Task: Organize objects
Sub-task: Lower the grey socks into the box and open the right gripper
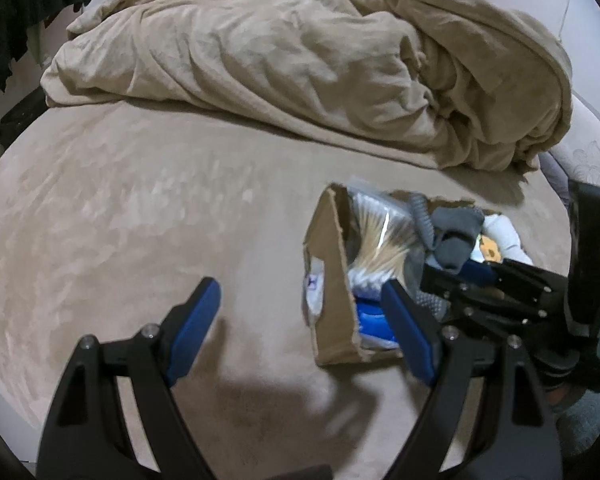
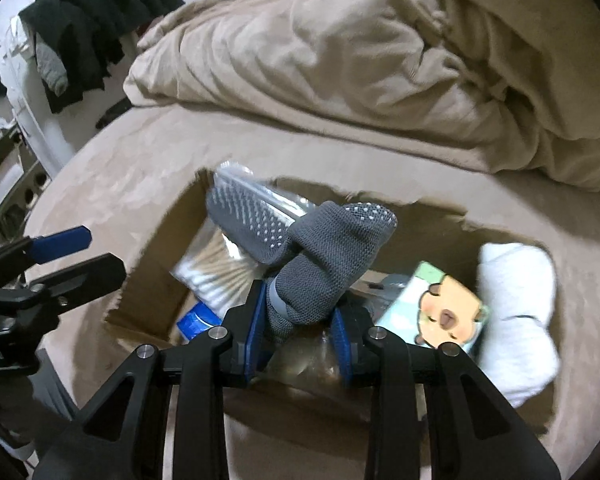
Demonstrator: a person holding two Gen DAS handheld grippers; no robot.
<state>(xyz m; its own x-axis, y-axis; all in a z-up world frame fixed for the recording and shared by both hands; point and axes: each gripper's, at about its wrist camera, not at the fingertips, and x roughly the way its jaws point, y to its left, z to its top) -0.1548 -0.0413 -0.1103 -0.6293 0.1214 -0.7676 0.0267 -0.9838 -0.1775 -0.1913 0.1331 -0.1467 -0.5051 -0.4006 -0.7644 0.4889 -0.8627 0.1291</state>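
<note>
1. cardboard box [image 1: 332,280]: open top, torn ragged edges, sits on the tan bed cover.
2. grey socks [image 2: 324,256]: knit pair with white grip dots, bunched, cuff end pinched between blue pads, toes sticking up over the box.
3. cotton swab bag [image 2: 216,272]: clear, in box's left side.
4. blue packet [image 2: 196,320]: beside the swabs, near corner.
5. cartoon bear pack [image 2: 444,308]: tilted, right side.
6. white cloth roll [image 2: 516,296]: at the box's right edge.
</note>
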